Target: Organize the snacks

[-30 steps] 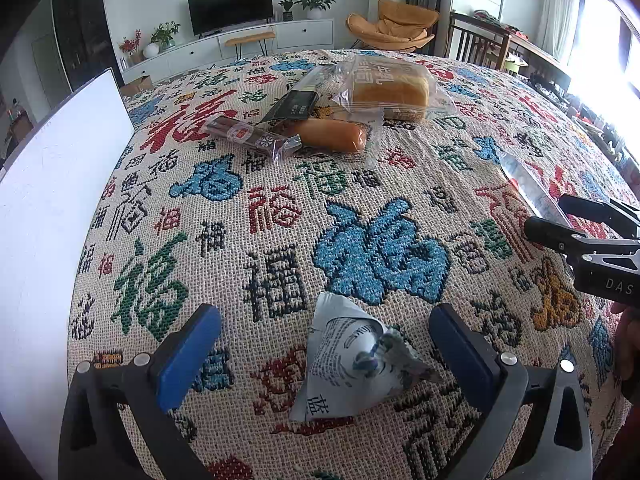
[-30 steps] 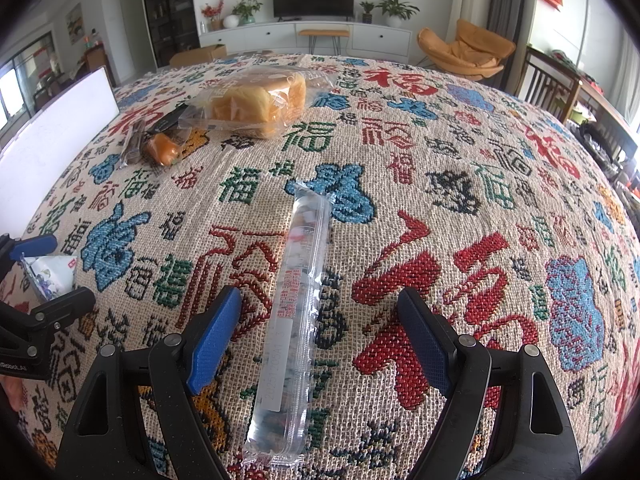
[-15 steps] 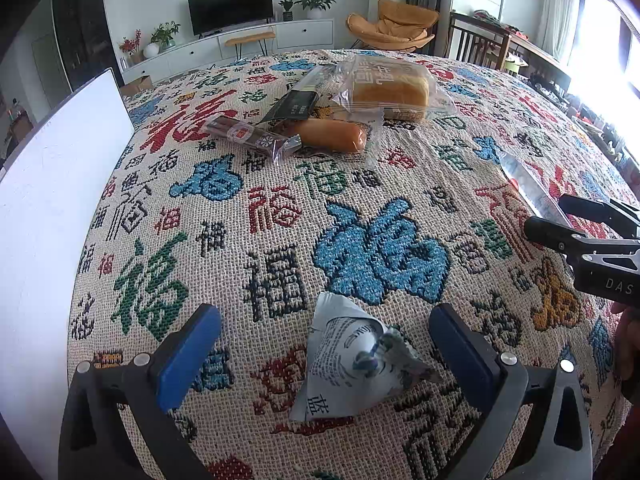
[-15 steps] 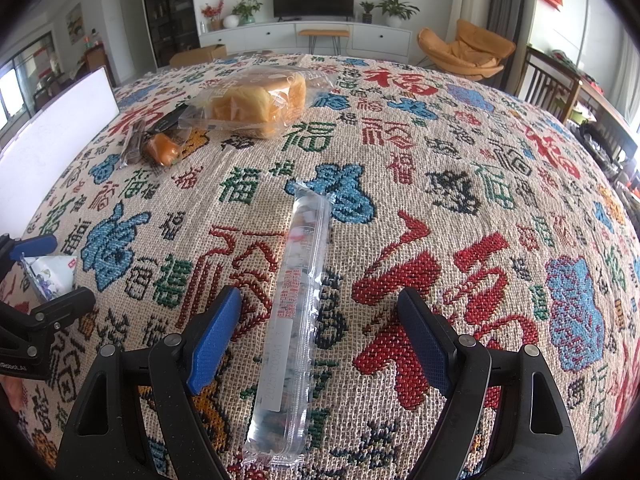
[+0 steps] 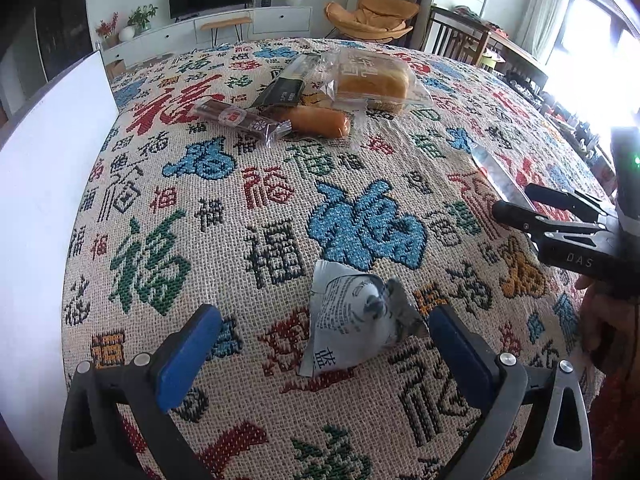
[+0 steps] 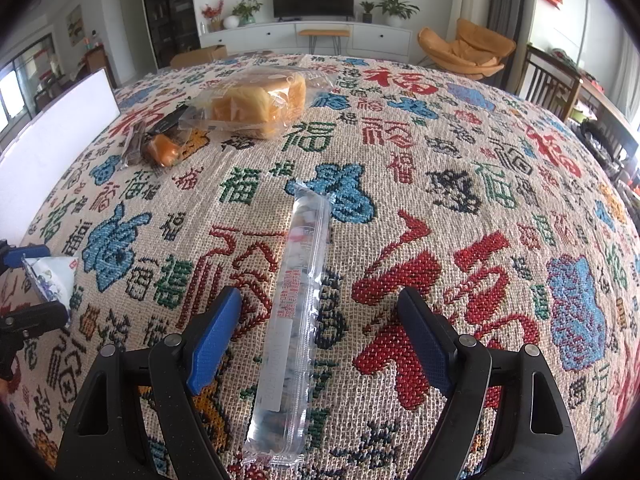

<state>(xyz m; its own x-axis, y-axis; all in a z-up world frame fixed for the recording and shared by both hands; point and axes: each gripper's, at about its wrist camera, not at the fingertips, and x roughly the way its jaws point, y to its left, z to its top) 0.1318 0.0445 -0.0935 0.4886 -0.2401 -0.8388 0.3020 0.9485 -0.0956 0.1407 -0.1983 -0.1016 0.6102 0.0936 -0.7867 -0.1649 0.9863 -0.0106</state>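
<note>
- Left gripper [image 5: 320, 344] fingers [image 5: 188, 350] spread wide, holding nothing; the small white-and-grey pouch [image 5: 352, 320] lies on the cloth between them, nearer the right-hand pad, not visibly pressed.
- Right gripper [image 6: 320, 336] fingers [image 6: 214, 336] also wide apart and empty; the long clear tube pack [image 6: 296, 308] lies lengthwise between them, touching neither pad.
- Both packs sit toward the near edge of the table [image 6: 480, 160], which is covered by a woven cloth with red, blue and green characters. The pouch is nearer the left edge, the tube nearer the middle.
- Risk, pouch: puffy and crumpled with a twisted top. Closing off-centre would likely squash one corner and squirt it sideways, or pinch only the foil flap.
- Risk, tube: slick, narrow film. Gripped near one end, as the fingers now stand, the far end would probably droop or swing; contents may crush if squeezed hard.
- Risk, cloth: coarse weave could snag a pad tip if the fingers dip too low, dragging the cloth and the far pile.
- Risk, hands: the two grippers stand close together; crossing paths could knock one pack.
- Far pile near the far edge: bagged bread loaf [image 5: 370, 80], orange sausage [image 5: 316, 122], brown bar [image 5: 236, 118], dark flat packet [image 5: 284, 90], touching or overlapping.
- White board [image 5: 44, 200] stands along the left edge.
</note>
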